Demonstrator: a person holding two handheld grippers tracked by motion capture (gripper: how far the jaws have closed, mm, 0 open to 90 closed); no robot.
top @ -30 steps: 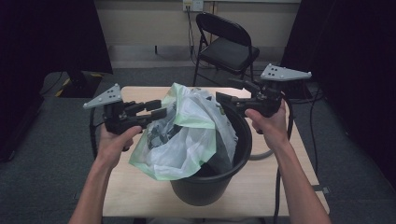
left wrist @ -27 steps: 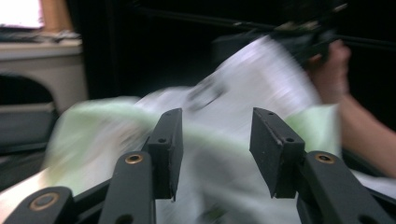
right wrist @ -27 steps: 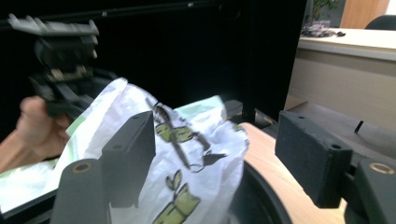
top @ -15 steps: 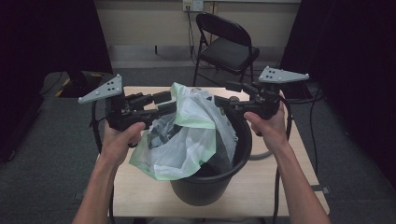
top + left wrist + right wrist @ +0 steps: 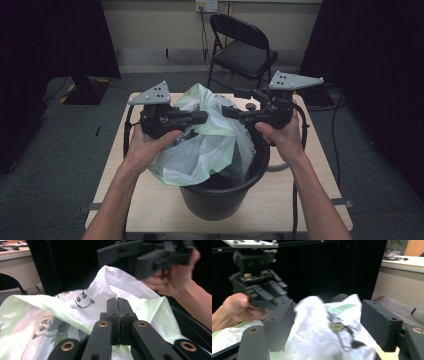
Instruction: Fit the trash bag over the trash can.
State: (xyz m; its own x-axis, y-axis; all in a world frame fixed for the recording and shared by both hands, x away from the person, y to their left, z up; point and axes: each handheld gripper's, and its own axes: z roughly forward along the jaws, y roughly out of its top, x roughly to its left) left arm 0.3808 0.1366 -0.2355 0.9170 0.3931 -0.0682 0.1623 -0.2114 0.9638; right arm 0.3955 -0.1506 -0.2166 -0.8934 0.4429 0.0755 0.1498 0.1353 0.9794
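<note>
A black bucket (image 5: 225, 185) stands at the near middle of the wooden table (image 5: 320, 200), with a pale green and white plastic bag (image 5: 205, 145) bunched in its mouth and rising above the rim. The bag's loose skirt hangs over the bucket's left near edge.

The left gripper (image 5: 202, 117) comes in from the left at the top of the bag. In the left gripper view its jaws are pressed together, having just been closing. The printed film (image 5: 82, 300) lies right behind them, but whether a fold is actually caught between the pads cannot be told from this angle. The right gripper (image 5: 227, 112) faces it from the right at the same height. Its jaws stand spread, and in the right gripper view the crumpled top of the bag (image 5: 317, 322) lies between them without either pad pressing on it.

Judgement: the step in hand appears to be taking hold of the bag's upper edge on two sides, either to open it out or to seat it over the rim. The left side looks taken; the right side is not yet gripped.

The next move calls for the right jaws to close on a single layer of the edge, not the whole bunch, followed by a check that the left pinch really holds before the two hands draw apart.
</note>
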